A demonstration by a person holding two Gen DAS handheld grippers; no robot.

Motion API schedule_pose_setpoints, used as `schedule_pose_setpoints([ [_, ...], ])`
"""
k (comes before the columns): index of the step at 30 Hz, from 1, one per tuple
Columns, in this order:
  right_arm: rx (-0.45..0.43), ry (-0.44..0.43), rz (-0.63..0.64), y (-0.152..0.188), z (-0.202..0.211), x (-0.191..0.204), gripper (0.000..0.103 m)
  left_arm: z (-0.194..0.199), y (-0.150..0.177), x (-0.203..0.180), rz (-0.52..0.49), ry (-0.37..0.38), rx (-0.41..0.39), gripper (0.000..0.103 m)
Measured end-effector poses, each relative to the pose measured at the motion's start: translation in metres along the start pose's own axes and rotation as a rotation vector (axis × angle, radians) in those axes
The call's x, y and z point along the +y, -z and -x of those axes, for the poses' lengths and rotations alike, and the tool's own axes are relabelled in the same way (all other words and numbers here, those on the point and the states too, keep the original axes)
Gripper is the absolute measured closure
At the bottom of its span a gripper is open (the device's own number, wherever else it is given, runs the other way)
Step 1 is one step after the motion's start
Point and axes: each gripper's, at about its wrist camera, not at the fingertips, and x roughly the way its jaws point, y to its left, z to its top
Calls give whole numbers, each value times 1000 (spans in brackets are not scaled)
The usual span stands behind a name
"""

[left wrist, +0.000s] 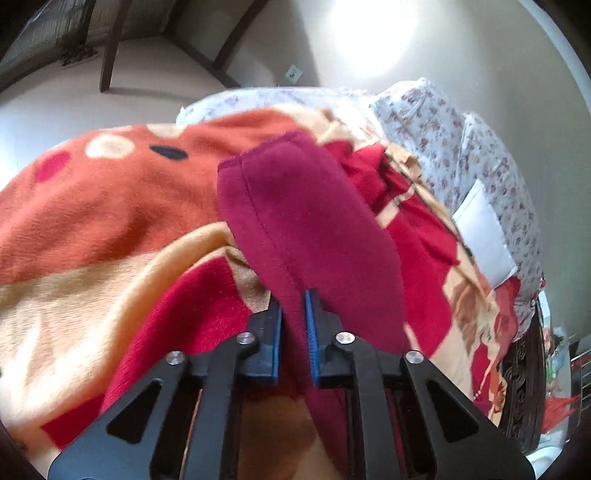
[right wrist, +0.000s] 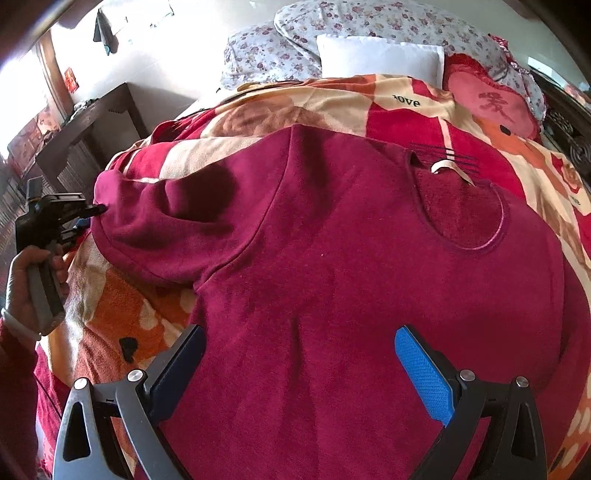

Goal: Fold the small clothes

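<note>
1. Where the bed (right wrist: 424, 107) serves as the work surface, a patterned blanket (left wrist: 110, 206) covers it, with floral pillows (right wrist: 369, 22) and a white pillow (right wrist: 380, 59) at its head.
2. The maroon sweater (right wrist: 351, 266) lies flat on the blanket.
3. The left gripper (left wrist: 293, 332) is clamped on the sweater's sleeve (left wrist: 295, 206).
4. The right gripper (right wrist: 299, 373) hovers over the sweater's body, jaws spread wide.
5. Only the right wrist view shows the hand (right wrist: 22, 280) holding the left gripper, and a dark side table (right wrist: 92, 129).

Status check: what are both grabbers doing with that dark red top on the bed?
Left gripper shut on sleeve. Right gripper open over sweater, jaws wide. Sweater flat on blanket. Nothing in the way.
</note>
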Motion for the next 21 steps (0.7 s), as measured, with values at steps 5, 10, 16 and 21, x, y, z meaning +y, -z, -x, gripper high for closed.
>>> schedule_pose_setpoints([
  [5,-13,4,-38,-1,4,-13,1,41,12,-43,-144,94,-51,97],
  [10,-47,11,-89,-2,20,-36,1,81,53,-120,-339,205,-71,97],
  [16,-101,83,-159,-2,49,-83,1,99,156,-218,-616,388,34,97],
  [21,-107,174,-251,6,64,-136,1,73,251,-262,-777,433,177,97],
])
